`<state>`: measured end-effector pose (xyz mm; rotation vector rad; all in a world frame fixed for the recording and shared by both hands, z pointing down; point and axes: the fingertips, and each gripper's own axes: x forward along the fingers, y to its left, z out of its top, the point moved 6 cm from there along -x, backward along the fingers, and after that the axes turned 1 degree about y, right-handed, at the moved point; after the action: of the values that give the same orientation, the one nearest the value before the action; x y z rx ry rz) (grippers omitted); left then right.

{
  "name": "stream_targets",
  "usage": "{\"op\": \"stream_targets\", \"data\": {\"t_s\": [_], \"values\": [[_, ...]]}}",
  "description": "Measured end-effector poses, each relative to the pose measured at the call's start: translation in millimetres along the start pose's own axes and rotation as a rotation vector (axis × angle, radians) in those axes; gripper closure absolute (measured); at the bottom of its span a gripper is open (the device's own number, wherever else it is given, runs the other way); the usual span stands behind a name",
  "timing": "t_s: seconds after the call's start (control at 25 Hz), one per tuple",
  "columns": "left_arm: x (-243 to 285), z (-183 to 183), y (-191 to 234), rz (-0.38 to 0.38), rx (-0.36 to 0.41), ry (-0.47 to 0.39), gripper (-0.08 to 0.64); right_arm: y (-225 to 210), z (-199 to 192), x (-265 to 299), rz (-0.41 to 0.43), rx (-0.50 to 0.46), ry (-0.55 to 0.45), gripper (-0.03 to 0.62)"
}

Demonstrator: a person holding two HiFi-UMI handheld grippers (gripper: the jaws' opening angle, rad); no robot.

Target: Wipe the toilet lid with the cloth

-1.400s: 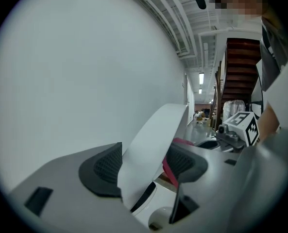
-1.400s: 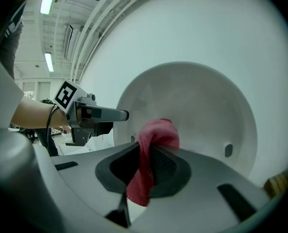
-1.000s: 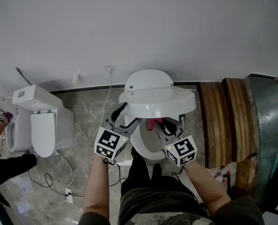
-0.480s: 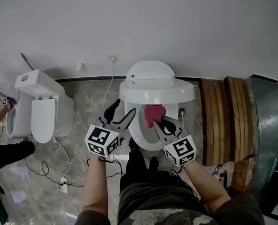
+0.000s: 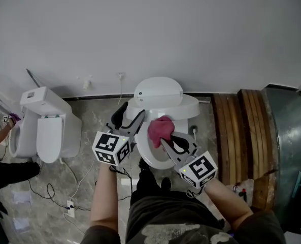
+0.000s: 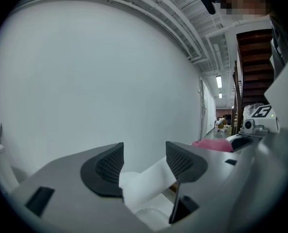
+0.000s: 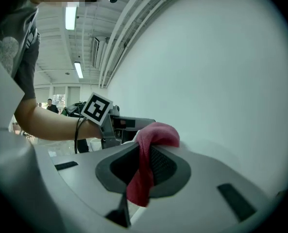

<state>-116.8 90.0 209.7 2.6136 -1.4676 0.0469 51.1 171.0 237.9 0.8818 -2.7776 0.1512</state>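
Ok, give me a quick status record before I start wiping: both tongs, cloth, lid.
left tongs: closed on a white edge, apparently the toilet lid
right tongs: clamped on the pink cloth
cloth position: bunched above the open bowl, just in front of the lid; contact with the lid cannot be told
lid state: raised off the bowl
nearby: second toilet on the person's left, lid down

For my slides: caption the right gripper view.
Right gripper shut on a pink cloth bunched above the jaws, white wall alongside.
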Motion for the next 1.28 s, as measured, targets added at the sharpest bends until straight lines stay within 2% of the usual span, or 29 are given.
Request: {"op": "stream_targets", "data": {"t_s": [0.16, 0.4, 0.52, 0.6, 0.68, 0.88, 1.28], "values": [[20.4, 14.2, 0.1, 0.003, 0.013, -0.005, 0.268, -27.6, 33.5, -12.8, -0.056, 0.006, -0.082, 0.549], [54.0, 13.5, -0.6, -0.029, 0.029, 0.021, 0.27, -96.4, 58.2, -21.5, -0.252, 0.031, -0.158, 0.549], [66.7, -0.4, 0.0, -0.057, 0.045, 0.051, 0.272, -126.3, 52.4, -20.1, -0.336, 0.045, -0.135, 0.549], [70.1, -12.1, 1.1, -0.059, 0.046, 0.068, 0.322, -138.0, 41.2, -16.5, -0.368, 0.058, -0.096, 0.549], [69.9, -23.0, 3.1, -0.048, 0.032, 0.086, 0.352, -142.8, 28.6, -13.2, -0.382, 0.068, -0.067, 0.549], [66.4, -45.2, 7.1, -0.012, 0.013, 0.144, 0.477, -143.4, 3.3, -10.3, -0.401, 0.087, -0.02, 0.549], [42.5, -95.2, -17.3, -0.025, 0.052, 0.216, 0.48, -124.4, -61.6, -21.2, -0.393, 0.153, 0.064, 0.549]]}}
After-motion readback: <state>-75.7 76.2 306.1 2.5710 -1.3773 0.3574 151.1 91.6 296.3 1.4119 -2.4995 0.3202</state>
